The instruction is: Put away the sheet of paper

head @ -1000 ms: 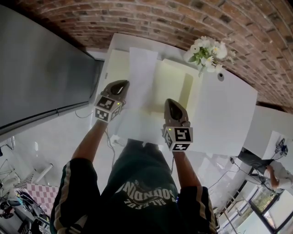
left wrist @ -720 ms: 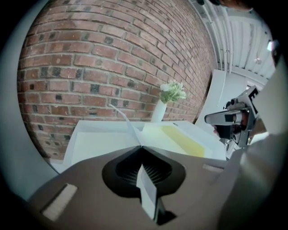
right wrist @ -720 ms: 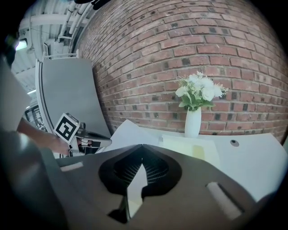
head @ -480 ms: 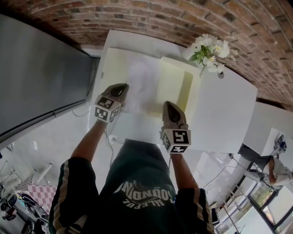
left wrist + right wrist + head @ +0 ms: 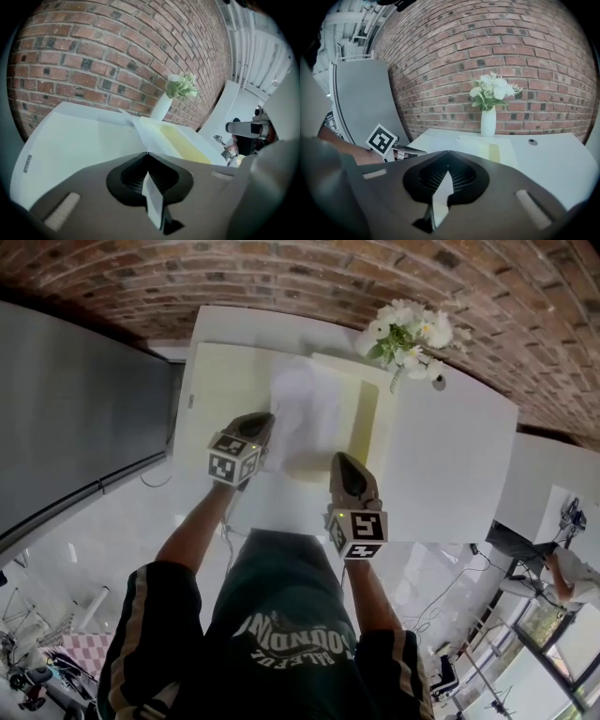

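A white sheet of paper (image 5: 305,413) hangs blurred over an open pale yellow folder (image 5: 225,390) on the white table (image 5: 450,456). My left gripper (image 5: 265,420) is shut on the sheet's left edge. My right gripper (image 5: 340,459) is shut on its near right edge. In the left gripper view the sheet (image 5: 144,133) runs from the closed jaws out over the folder (image 5: 183,143). A thin strip of the paper (image 5: 439,193) shows between the closed jaws in the right gripper view, where my left gripper's marker cube (image 5: 381,139) is also seen at the left.
A white vase of flowers (image 5: 405,332) stands at the table's far right corner, close to the folder. A small round hole (image 5: 438,382) is in the tabletop beside it. A grey panel (image 5: 75,409) lies to the left and a brick wall (image 5: 281,277) behind.
Both grippers have carried the sheet forward over the open folder. The paper's far end, flat and long before, now bows and blurs above the folder.
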A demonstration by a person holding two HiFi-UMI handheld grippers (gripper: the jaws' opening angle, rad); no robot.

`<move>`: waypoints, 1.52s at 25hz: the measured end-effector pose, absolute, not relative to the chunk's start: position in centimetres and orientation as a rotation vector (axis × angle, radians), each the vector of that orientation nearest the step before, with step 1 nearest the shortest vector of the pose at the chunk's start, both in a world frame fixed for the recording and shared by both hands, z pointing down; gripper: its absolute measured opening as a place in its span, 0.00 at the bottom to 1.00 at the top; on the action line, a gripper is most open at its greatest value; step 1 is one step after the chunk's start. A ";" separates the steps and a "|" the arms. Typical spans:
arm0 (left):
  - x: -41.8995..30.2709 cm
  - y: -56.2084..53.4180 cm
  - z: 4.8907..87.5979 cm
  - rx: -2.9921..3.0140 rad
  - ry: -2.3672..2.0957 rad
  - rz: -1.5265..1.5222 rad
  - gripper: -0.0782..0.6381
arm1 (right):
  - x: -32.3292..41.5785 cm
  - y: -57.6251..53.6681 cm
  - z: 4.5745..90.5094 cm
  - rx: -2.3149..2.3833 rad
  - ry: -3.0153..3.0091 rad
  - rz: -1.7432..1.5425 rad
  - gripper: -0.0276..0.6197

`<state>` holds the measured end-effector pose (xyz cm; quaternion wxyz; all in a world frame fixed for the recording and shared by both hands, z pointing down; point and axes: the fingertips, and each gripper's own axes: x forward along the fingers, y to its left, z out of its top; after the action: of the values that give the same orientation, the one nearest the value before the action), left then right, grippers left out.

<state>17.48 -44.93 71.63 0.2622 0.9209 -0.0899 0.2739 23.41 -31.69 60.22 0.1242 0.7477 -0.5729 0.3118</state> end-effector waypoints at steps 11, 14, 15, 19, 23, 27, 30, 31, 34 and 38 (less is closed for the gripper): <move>21.7 -43.2 73.7 2.439 -0.222 0.817 0.13 | 25.2 -28.8 60.5 2.258 -1.599 0.910 0.04; 22.9 -42.4 74.5 2.425 -0.182 0.853 0.13 | 25.7 -27.9 60.5 2.276 -1.572 0.920 0.04; 23.2 -42.1 74.8 2.419 -0.172 0.865 0.13 | 26.0 -27.6 60.5 2.284 -1.561 0.924 0.04; 24.5 -40.6 75.6 2.400 -0.124 0.905 0.12 | 26.8 -26.4 60.5 2.315 -1.521 0.935 0.04; 25.6 -38.8 75.9 2.406 -0.040 0.962 0.19 | 27.4 -25.5 60.5 2.343 -1.490 0.945 0.04; 25.9 -37.0 76.3 2.385 0.068 1.037 0.29 | 27.6 -25.1 60.4 2.348 -1.488 0.948 0.04; 25.2 -36.9 76.4 2.410 0.094 1.089 0.32 | 27.5 -25.2 60.4 2.344 -1.499 0.945 0.04; 24.8 -37.2 76.3 2.428 0.085 1.094 0.32 | 27.4 -25.3 60.4 2.342 -1.505 0.943 0.04; 23.6 -38.1 75.4 2.475 0.051 1.069 0.32 | 27.0 -26.0 60.3 2.332 -1.532 0.934 0.04; 22.4 -39.6 73.2 2.542 -0.015 0.984 0.30 | 26.5 -27.5 59.8 2.310 -1.587 0.905 0.04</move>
<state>22.45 -39.58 73.19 0.2064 0.9124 -0.0053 0.3534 26.46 -27.50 59.82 0.0979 0.7806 -0.5363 0.3058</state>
